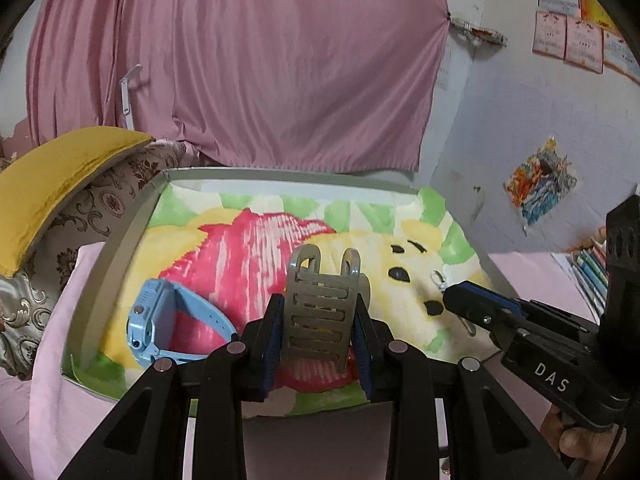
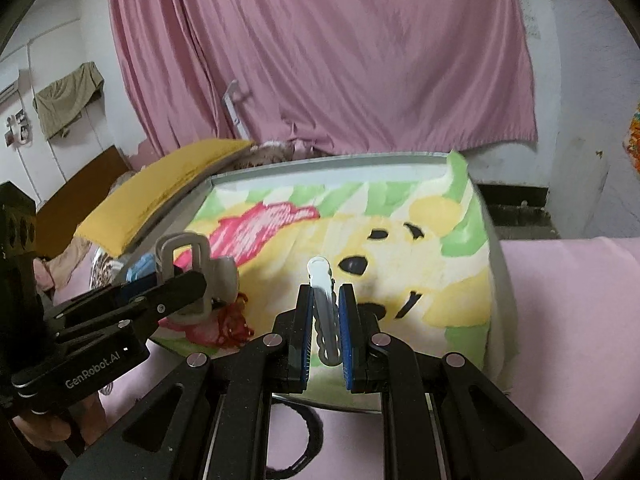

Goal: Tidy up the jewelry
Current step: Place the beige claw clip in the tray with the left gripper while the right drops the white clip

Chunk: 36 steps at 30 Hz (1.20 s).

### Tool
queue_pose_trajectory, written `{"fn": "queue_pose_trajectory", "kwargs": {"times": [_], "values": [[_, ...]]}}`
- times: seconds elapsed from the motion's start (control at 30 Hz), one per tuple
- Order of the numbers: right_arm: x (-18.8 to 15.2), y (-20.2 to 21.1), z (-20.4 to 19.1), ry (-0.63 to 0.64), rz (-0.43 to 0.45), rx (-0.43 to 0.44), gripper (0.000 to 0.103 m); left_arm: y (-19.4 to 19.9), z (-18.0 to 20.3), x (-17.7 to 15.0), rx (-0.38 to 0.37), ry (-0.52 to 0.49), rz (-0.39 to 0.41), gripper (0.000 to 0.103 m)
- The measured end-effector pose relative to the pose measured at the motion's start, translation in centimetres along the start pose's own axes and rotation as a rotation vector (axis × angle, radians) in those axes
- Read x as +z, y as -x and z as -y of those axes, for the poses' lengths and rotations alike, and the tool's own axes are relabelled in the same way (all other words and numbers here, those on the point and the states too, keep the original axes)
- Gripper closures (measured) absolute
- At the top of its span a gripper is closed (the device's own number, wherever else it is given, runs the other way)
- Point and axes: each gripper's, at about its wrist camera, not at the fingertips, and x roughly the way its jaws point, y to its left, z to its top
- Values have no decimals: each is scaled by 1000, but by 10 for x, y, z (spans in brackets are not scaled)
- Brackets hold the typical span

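2 metal clips (image 1: pixel 320 312) (image 2: pixel 326 320), both clamped.

Pink curtain (image 1: pixel 240 60) across the back, pale wall (image 1: pixel 500 120) with paper sheets (image 1: pixel 572 36), yellow cushion (image 1: pixel 52 188) at left

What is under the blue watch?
The blue watch lies on a bear picture cloth that lines a gray tray. The pink part of the picture shows through its strap loop. The tray floor under the cloth is covered.

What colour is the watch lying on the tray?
Light blue watch, clearest in the left wrist view, left of the left gripper.
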Motion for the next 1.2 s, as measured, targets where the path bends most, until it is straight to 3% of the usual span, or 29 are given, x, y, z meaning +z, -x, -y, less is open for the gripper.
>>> {"fn": "queue_pose_trajectory", "kwargs": {"times": [0.33, 0.73, 0.8, 0.9, 1.0, 1.03, 1.07, 1.2], "values": [[-3, -8, 3, -12, -52, -7, 91, -6, 0, -1, -6, -9, -54, 73], [-4, 14, 6, -11, 11, -6, 90, 0, -5, -5, -46, 20, -46, 73], [-5, 23, 6, -8, 43, -13, 85, 3, -5, -5, -48, 19, -33, 73], [-7, 36, 5, -4, 92, -23, 69, 11, -5, -6, -58, 22, -6, 67], [-10, 54, 3, 2, 161, -33, 64, 21, -6, -8, -65, 28, 34, 54], [-11, 59, 3, 1, 178, -35, 58, 27, -7, -9, -64, 32, 58, 48], [-12, 63, 2, 1, 196, -37, 50, 31, -8, -10, -63, 35, 72, 45], [-17, 83, -1, 4, 281, -44, 38, 48, -13, -12, -50, 44, 132, 38]]}}
